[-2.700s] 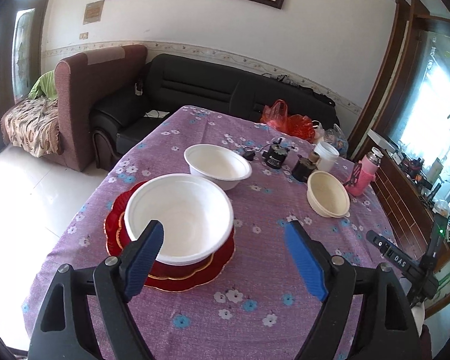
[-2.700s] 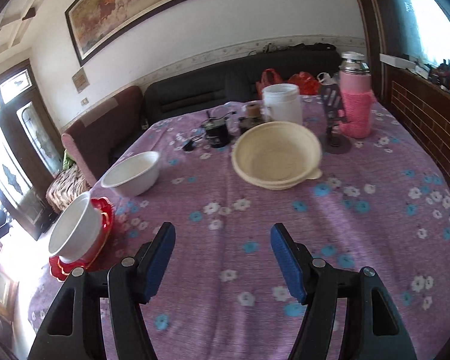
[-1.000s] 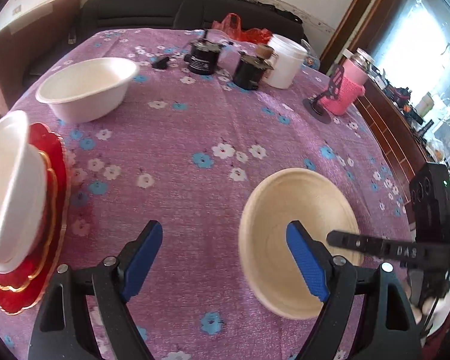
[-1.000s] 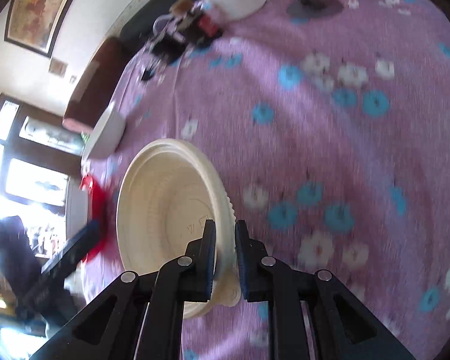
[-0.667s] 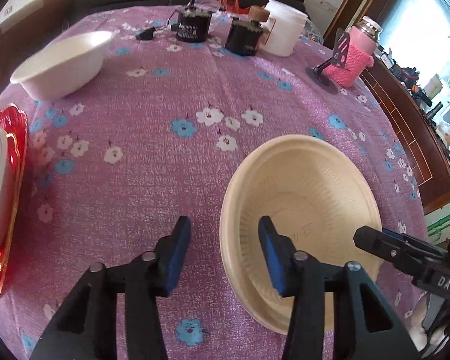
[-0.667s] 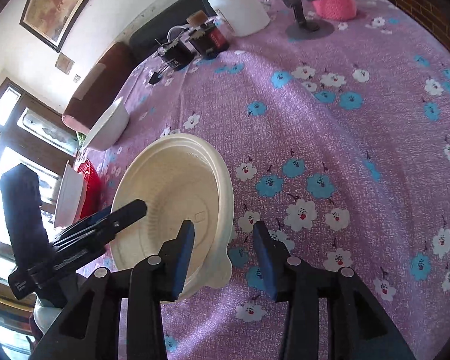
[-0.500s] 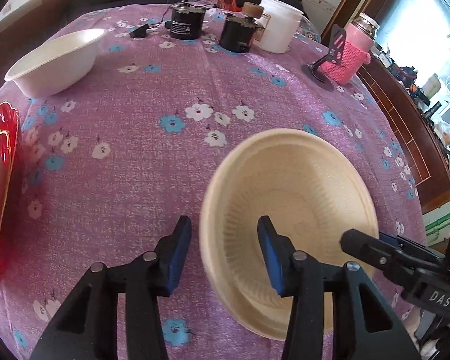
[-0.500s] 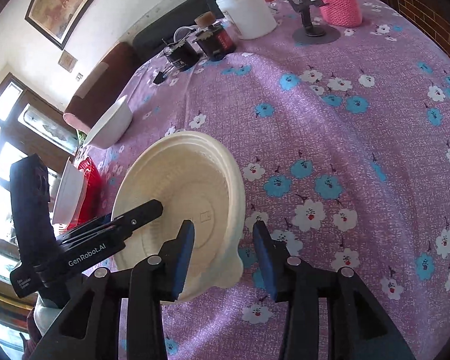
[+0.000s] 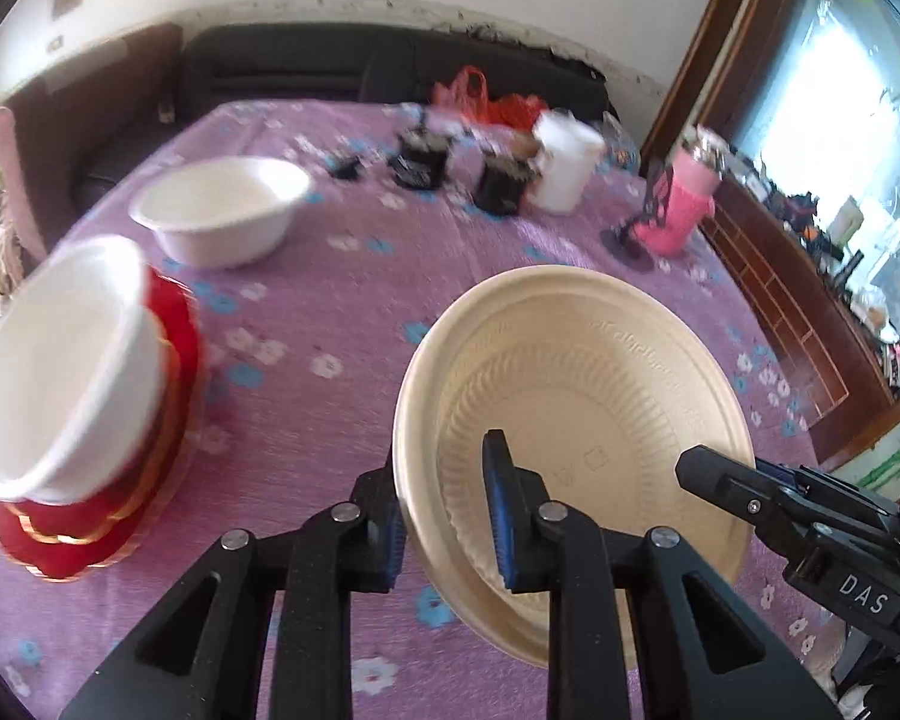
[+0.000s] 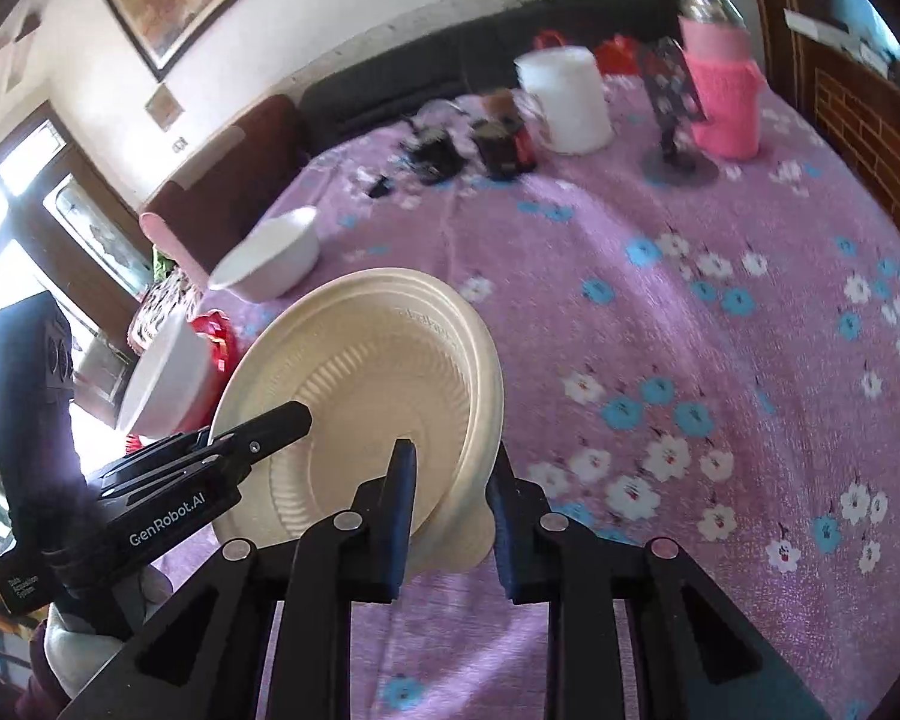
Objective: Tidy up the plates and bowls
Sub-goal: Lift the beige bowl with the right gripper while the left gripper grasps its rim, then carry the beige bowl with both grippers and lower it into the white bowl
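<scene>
The shallow cream disposable ribbed bowl [image 9: 576, 414], probably light, thin and flexible, hangs tilted above the purple floral tablecloth [image 10: 720, 312], its rim between the closing left gripper [image 9: 444, 516] and closing right gripper [image 10: 450, 504], best pinched gently there.

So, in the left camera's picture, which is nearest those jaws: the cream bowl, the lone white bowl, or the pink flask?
1. Cream bowl, its rim between the jaws.
2. White bowl, farther back on the left.
3. Pink flask, far right, near the table's edge.
</scene>
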The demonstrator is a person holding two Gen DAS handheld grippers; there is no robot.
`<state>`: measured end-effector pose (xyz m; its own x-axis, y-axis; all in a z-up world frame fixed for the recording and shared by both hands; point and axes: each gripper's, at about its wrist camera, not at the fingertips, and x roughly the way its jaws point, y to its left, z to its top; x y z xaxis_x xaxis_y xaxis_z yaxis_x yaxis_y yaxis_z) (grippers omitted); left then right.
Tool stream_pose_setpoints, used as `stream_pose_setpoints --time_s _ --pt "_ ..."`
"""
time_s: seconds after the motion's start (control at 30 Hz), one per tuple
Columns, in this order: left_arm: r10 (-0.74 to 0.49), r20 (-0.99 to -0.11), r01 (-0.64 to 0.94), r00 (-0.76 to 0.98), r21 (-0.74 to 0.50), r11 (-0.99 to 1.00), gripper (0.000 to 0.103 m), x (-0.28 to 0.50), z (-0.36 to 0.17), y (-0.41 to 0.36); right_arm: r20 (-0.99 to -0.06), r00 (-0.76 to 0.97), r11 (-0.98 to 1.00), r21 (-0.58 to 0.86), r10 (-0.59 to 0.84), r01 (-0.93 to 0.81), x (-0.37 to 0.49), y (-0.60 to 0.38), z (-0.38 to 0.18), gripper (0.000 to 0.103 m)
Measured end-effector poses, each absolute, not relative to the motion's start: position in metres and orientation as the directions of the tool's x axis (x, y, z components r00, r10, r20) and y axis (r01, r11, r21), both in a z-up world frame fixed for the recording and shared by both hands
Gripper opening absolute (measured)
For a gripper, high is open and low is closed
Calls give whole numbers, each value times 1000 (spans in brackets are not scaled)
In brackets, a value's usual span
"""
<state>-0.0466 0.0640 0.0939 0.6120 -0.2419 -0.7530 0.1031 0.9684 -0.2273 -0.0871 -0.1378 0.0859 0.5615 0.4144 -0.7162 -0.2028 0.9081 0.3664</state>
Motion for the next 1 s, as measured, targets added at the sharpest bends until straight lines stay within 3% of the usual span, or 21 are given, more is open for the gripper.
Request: stream_pose_setpoints --time_s 0.37,0.6,0.87,1.0 --pt "-61 -680 -95 730 -190 977 22 -68 149 198 -636 548 838 370 544 -402 -76 -8 137 25" --pt "43 -730 -220 682 -149 964 22 -43 119 260 -651 531 830 315 542 -460 -50 76 135 26" --pt "57 -763 -268 644 -155 951 22 -33 91 292 -715 487 843 278 502 -461 -30 120 107 26" --pt "62 -767 -266 639 -146 953 29 -27 89 291 -726 482 848 270 490 -455 -26 124 97 26"
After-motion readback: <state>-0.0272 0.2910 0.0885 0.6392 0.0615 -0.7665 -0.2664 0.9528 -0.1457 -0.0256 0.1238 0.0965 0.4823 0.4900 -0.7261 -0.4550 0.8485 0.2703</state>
